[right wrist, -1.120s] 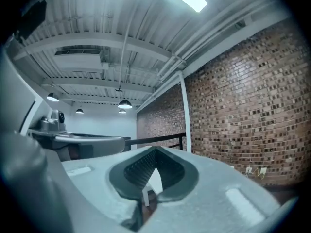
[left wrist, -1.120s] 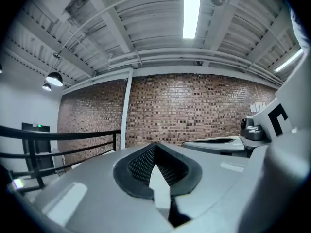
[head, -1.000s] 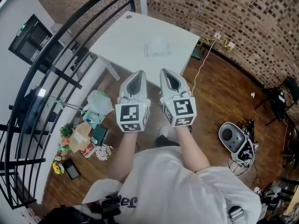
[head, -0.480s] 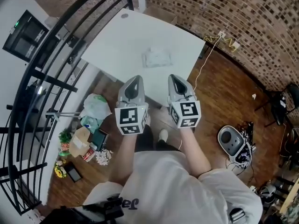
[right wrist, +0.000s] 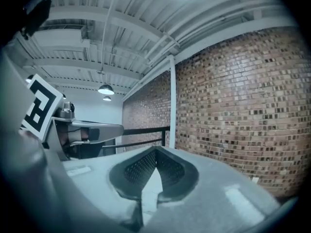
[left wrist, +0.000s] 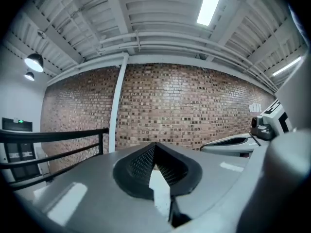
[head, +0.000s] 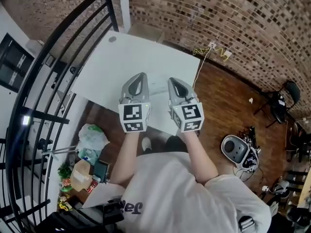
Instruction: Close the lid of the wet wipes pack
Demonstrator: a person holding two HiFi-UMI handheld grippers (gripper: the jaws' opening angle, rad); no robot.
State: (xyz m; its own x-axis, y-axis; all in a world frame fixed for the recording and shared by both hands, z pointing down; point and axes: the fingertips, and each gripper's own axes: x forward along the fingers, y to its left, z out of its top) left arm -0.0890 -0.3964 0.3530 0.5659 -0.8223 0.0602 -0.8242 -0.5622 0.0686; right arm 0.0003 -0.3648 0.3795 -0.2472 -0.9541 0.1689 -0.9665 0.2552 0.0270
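Note:
In the head view a pale wet wipes pack (head: 157, 87) lies on the white table (head: 107, 64), and only a strip of it shows between the two gripper bodies. Its lid cannot be made out. My left gripper (head: 139, 76) and right gripper (head: 175, 81) are held side by side above the table's near edge, just this side of the pack. Both gripper views look up at a brick wall and ceiling, with no table or pack in them. The left gripper (left wrist: 154, 145) and the right gripper (right wrist: 156, 150) have their tips together with nothing between them.
A black metal railing (head: 46, 89) runs along the left. On the wooden floor lie bags and boxes (head: 90, 144) at the left and a grey round device (head: 235, 150) at the right. A cable (head: 201, 64) hangs by the table's far right corner. A dark chair (head: 282, 101) stands far right.
The person has stepped toward the table. Both grippers, earlier over the floor short of it, now hang over its near edge. The pack, earlier in plain sight, is mostly covered by them.

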